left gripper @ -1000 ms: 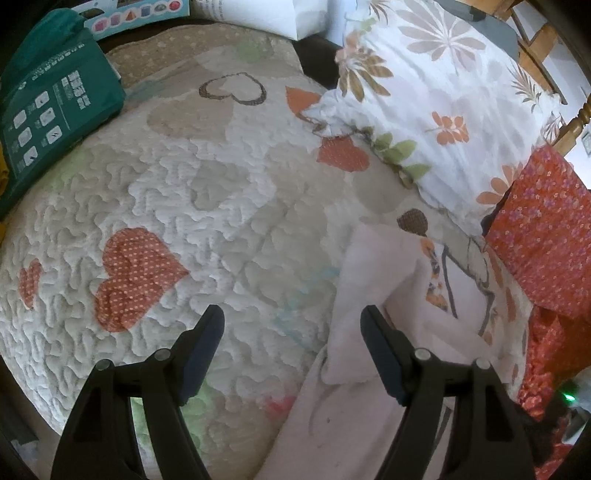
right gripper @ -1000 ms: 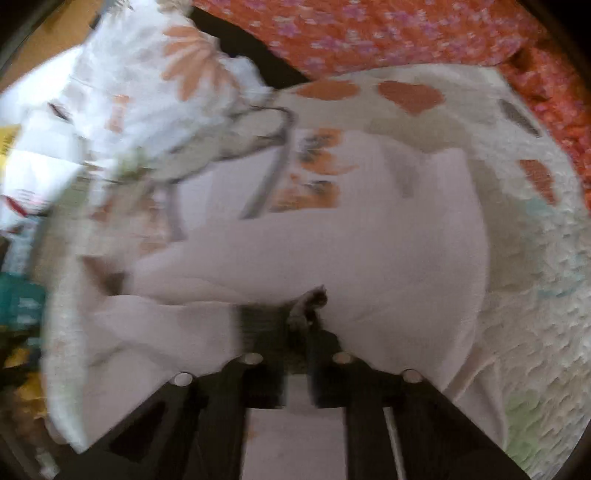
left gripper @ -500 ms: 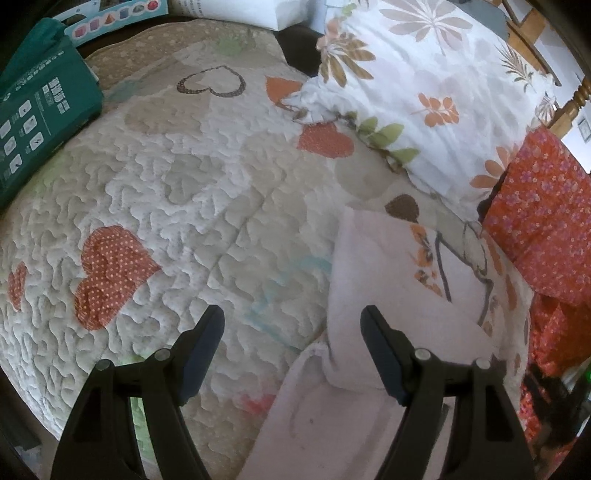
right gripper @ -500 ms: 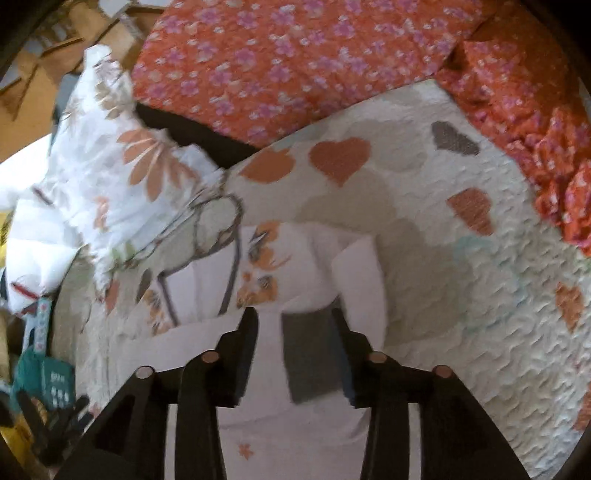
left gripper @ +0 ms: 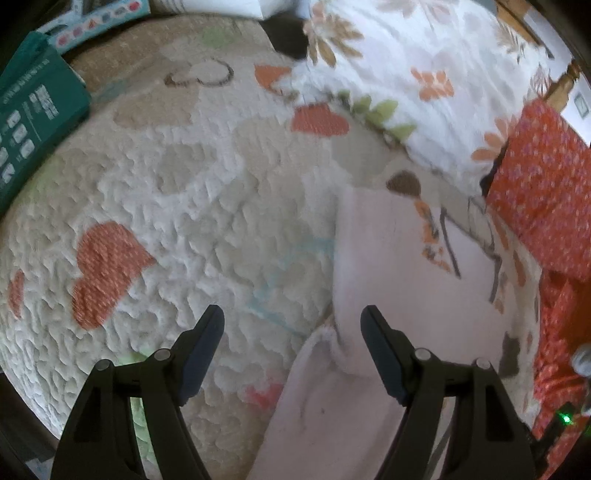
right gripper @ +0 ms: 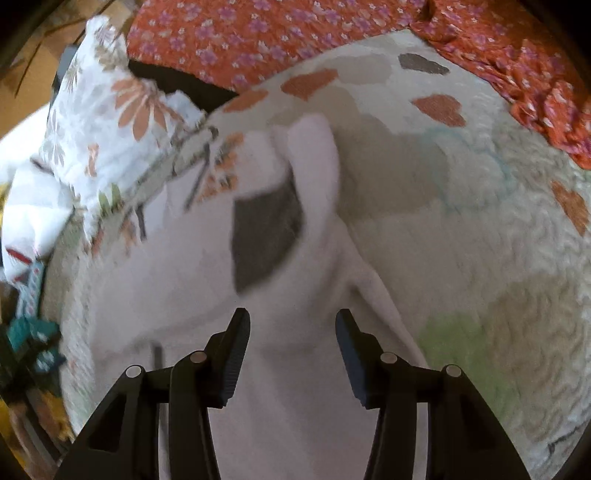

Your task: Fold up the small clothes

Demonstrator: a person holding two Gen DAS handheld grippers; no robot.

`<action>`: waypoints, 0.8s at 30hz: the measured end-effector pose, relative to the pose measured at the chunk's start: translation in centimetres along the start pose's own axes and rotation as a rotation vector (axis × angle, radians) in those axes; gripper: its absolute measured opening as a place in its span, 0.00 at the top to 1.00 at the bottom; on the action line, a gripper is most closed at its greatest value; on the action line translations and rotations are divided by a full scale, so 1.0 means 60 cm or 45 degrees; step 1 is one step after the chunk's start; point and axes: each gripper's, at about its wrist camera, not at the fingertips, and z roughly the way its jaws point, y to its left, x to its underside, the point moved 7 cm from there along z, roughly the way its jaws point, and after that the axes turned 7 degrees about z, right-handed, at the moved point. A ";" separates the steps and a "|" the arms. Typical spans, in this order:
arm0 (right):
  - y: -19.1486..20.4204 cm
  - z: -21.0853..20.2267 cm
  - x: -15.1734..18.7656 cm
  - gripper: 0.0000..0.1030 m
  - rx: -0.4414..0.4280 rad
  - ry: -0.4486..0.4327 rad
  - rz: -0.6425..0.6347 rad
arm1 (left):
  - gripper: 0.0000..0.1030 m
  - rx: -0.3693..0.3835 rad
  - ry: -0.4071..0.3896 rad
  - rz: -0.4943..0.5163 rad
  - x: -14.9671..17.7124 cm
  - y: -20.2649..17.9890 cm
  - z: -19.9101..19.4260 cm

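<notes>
Covering almost everything in both wrist views is a cream quilted bedspread (left gripper: pixel 207 206) stitched in a wavy pattern and dotted with orange and grey hearts; it serves as the flat working surface for the folding. Along its far edge lie a white floral pillow (left gripper: pixel 413 74) and an orange flowered fabric (right gripper: pixel 258 33), both pushed to the side, probably to leave room. A teal package (left gripper: pixel 33 110) sits at the left edge, well apart from the work. On the bedspread lies the task's thing, a small pale pink garment (right gripper: pixel 207 295) with an orange and grey print near the pillow and a dark grey patch (right gripper: pixel 264 240); one pale flap stands up beside the patch, so the fold looks only partly made. In the left view the garment (left gripper: pixel 402 280) rests to the right of centre, its near edge bunched between the tongs. The left gripper (left gripper: pixel 291 325) hangs just above the cloth with its two fingers spread wide and nothing held, the right-hand finger over the garment and the other over bare quilt. The right gripper (right gripper: pixel 291 325) is likewise parted, moderately wide, empty, poised over the garment's near part, seemingly placed to take a fresh edge. Motion blur softens the finer detail.
</notes>
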 end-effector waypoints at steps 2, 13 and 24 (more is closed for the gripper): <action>-0.012 -0.006 0.026 0.49 -0.019 0.010 0.003 | 0.27 0.032 0.042 0.010 0.014 -0.004 0.013; -0.078 -0.124 0.123 0.47 0.020 -0.112 -0.003 | 0.27 0.132 0.136 0.250 0.147 -0.054 0.024; -0.149 -0.132 0.190 0.41 -0.175 -0.110 0.197 | 0.27 0.142 0.005 0.131 0.220 0.017 -0.033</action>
